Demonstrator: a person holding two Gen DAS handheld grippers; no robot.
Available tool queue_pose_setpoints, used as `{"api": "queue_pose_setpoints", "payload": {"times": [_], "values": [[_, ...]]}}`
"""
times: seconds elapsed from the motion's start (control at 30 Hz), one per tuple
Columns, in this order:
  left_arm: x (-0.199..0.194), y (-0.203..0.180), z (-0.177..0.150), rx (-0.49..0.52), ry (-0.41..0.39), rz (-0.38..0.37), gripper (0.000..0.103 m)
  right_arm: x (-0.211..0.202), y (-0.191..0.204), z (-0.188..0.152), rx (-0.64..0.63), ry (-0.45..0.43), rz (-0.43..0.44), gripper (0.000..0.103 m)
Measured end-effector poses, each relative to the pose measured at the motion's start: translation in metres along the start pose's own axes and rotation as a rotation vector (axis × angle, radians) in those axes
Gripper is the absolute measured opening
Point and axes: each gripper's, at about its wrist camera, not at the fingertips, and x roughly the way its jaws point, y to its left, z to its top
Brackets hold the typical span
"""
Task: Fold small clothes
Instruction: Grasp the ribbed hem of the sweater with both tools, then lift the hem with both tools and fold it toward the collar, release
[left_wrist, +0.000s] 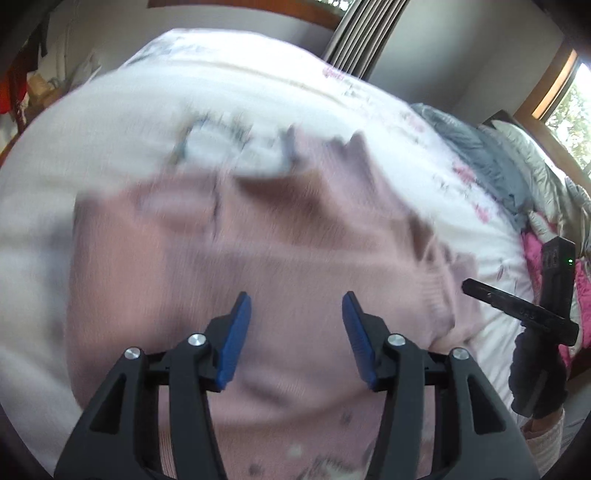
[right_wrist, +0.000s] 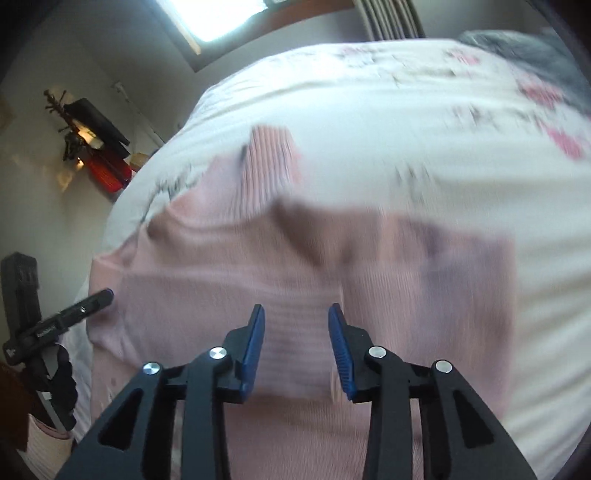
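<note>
**Both grippers open above the pink garment, sleeve end lying off to one side**

We are holding the left gripper (left_wrist: 296, 334) and the right gripper (right_wrist: 296, 343) over a pink ribbed garment (left_wrist: 258, 266) that is lying spread on the white floral bedcover (left_wrist: 122, 122). Both pairs of blue pads are standing apart with pink cloth showing between them, so neither tool is gripping anything. Both views are smeared by motion, so we cannot tell whether the tips are touching the fabric or hanging just above it.

The relation we are watching is sideways. In the right wrist view the garment is running across the frame, with a narrow ribbed part (right_wrist: 271, 155) reaching away from us toward the far side of the bed, and a darker rectangular panel (right_wrist: 443, 258) lying to the right of the fingers. In the left wrist view the cloth is bunching into a ridge beyond the pads, and a cuff-like edge (left_wrist: 448, 295) is lying to the right, nearest the other tool, which shows at that frame's right edge in a dark-gloved hand (left_wrist: 537, 376).

We are judging that the right gripper is the nearer one for that edge, while the left is sitting over the body of the garment. A grey quilt (left_wrist: 480, 155) is lying well apart at the head of the bed.
</note>
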Motion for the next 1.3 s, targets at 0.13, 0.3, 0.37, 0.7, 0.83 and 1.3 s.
{"api": "queue_pose_setpoints", "payload": {"times": [0.13, 0.3, 0.37, 0.7, 0.83, 1.3], "values": [[0.030, -0.014, 0.051, 0.043, 0.024, 0.024, 0.059, 0.024, 0.004, 0.044, -0.020, 0.011, 0.035, 0.047], [0.081, -0.015, 0.093, 0.043, 0.090, 0.033, 0.059, 0.066, 0.002, 0.091, 0.007, 0.034, 0.062, 0.049], [0.103, -0.009, 0.105, 0.010, 0.126, 0.014, 0.059, 0.080, -0.002, 0.103, 0.038, 0.039, 0.083, 0.049], [0.160, -0.001, 0.128, -0.057, 0.169, -0.065, 0.047, 0.149, -0.015, 0.145, 0.117, 0.081, 0.118, 0.059], [0.162, -0.002, 0.127, -0.091, 0.176, -0.124, 0.009, 0.143, -0.012, 0.149, 0.112, 0.048, 0.204, 0.015], [0.025, -0.035, 0.064, 0.109, -0.100, -0.315, 0.007, -0.010, 0.027, 0.073, -0.117, -0.176, 0.428, 0.013]]}}
